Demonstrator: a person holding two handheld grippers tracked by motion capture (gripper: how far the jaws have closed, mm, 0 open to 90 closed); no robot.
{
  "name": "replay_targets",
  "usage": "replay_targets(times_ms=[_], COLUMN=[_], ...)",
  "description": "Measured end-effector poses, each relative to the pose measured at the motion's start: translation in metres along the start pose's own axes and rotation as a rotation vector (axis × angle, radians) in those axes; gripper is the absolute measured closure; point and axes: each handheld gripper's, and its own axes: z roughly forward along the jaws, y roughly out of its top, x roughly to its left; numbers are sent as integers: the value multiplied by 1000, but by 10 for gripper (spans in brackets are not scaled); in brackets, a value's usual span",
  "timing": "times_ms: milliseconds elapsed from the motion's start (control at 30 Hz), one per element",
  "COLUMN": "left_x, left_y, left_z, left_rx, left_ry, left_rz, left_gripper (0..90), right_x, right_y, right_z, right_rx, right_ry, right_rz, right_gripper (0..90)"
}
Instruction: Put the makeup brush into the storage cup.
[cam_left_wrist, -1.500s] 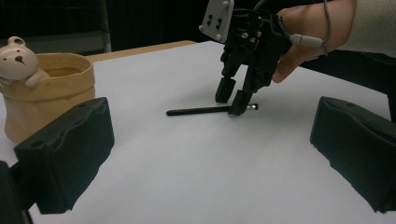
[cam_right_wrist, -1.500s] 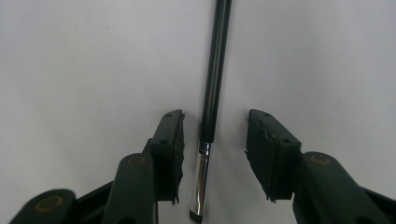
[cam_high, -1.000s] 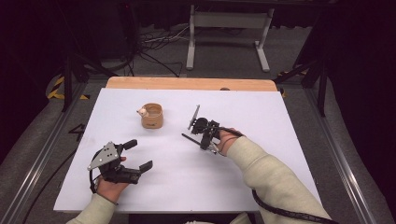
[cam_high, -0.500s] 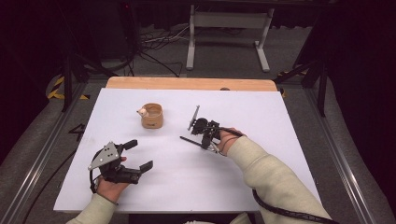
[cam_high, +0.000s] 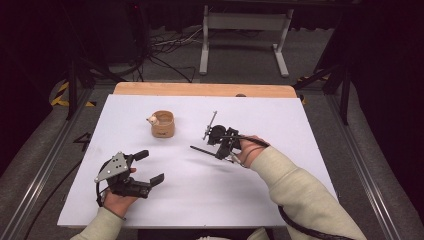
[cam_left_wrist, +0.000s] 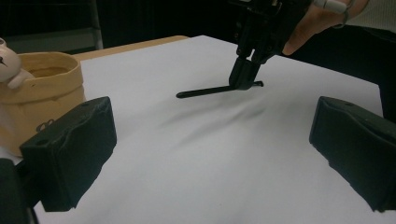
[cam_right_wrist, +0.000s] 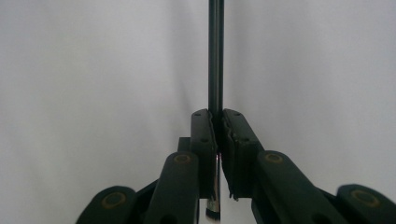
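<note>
We find the right gripper (cam_high: 216, 148) with its jaws clenched on a thin black stick (cam_high: 202, 150) right of centre on the white tabletop (cam_high: 300, 130). In the right gripper view the stick (cam_right_wrist: 215, 56) runs straight out between the jaws, pinched near one end. It lies nearly level, pointing left, just above the sheet. The left gripper (cam_high: 147, 167) rests near left, jaws released and wide. A tan cup (cam_high: 163, 124) stands far left of the stick.

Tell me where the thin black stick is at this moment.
The thin black stick is clamped in the right hand-held gripper, right of the table's middle in the high view, and points left, a little below and right of the beige cup.
</note>
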Motion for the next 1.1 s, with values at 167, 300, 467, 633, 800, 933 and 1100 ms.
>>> replay_targets(times_ms=[167, 300, 467, 633, 800, 933, 1100], left_x=[0, 0, -1, -1, -3, -7, -12], left_y=[1, 1, 2, 2, 3, 5, 7], left_z=[-1, -1, 0, 0, 0, 2, 5], left_rx=[-1, -4, -2, -4, 7, 20, 37], left_ry=[-14, -18, -25, -37, -46, -67, -118], left_rz=[-1, 3, 4, 5, 25, 53, 80], left_gripper=[15, 15, 14, 13, 13, 16, 16], right_x=[13, 27, 41, 52, 58, 62, 70], right_y=[-5, -7, -9, -12, -17, -20, -22], right_z=[-6, -10, -19, -24, -26, -27, -28], right_rx=[-19, -17, -13, -6, 3, 2, 11], right_ry=[10, 13, 11, 16, 23, 32, 45], right_rz=[-40, -87, -128, -162, -192, -215, -244], right_gripper=[834, 834, 834, 834, 834, 834, 834])
